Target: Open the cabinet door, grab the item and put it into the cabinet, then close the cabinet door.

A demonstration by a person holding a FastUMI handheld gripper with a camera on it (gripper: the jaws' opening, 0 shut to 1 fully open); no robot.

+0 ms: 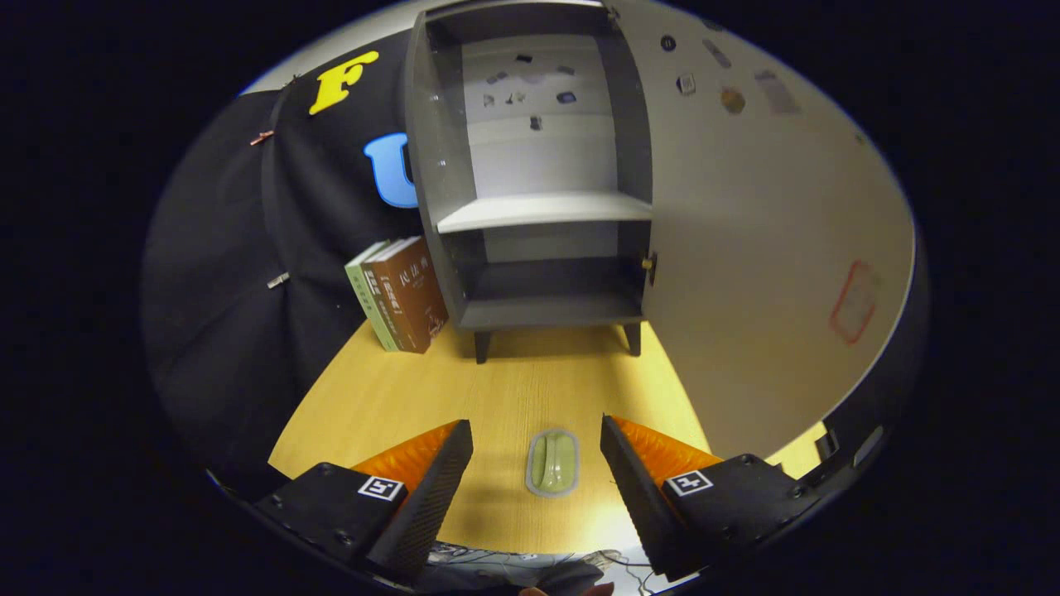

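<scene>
A small grey cabinet (538, 182) stands on short legs at the back of the wooden table (513, 389). Its door (745, 232) is swung wide open to the right, showing a light shelf (542, 211) and a bare lower compartment (551, 306). A small pale green item in a grey rim (553, 462) lies flat on the table. My gripper (537, 439) is open, its two black fingers standing on either side of the item, not touching it.
Two or three books (397, 294) lean against the cabinet's left side, before the black cloth wall. The open door's pale inner face carries small stickers and a red outline. Bare tabletop stretches between the item and the cabinet's legs.
</scene>
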